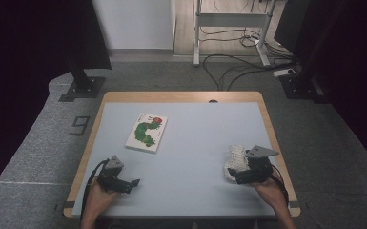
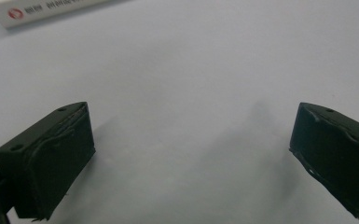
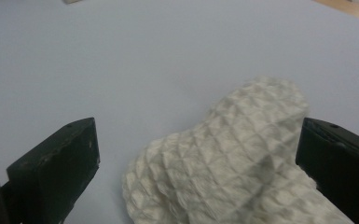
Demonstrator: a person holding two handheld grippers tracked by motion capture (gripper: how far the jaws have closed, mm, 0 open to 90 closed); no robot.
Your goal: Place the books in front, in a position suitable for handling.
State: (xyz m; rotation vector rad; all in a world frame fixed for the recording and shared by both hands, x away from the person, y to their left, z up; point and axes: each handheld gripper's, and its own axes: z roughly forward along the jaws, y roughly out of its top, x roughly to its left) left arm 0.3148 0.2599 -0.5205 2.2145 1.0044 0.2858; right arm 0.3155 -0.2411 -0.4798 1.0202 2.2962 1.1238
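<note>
white cloth knitted, bumpy and matt; table top smooth, matt, wood-edged.

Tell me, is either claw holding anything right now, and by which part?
Nothing is held. The right claw stands open around the white textured cloth lying on the table; the left claw is open over bare tabletop.

Both forearms are bare, no sleeves in sight. The left gripper is black and blocky, a grey three-cornered plate on top at twelve o'clock, a dark cable looping off its seven o'clock side. The right gripper matches it: black body, grey plate, cable off at four o'clock. Up close, the thick black pads look scuffed, a small screw hole on each top face.
</note>
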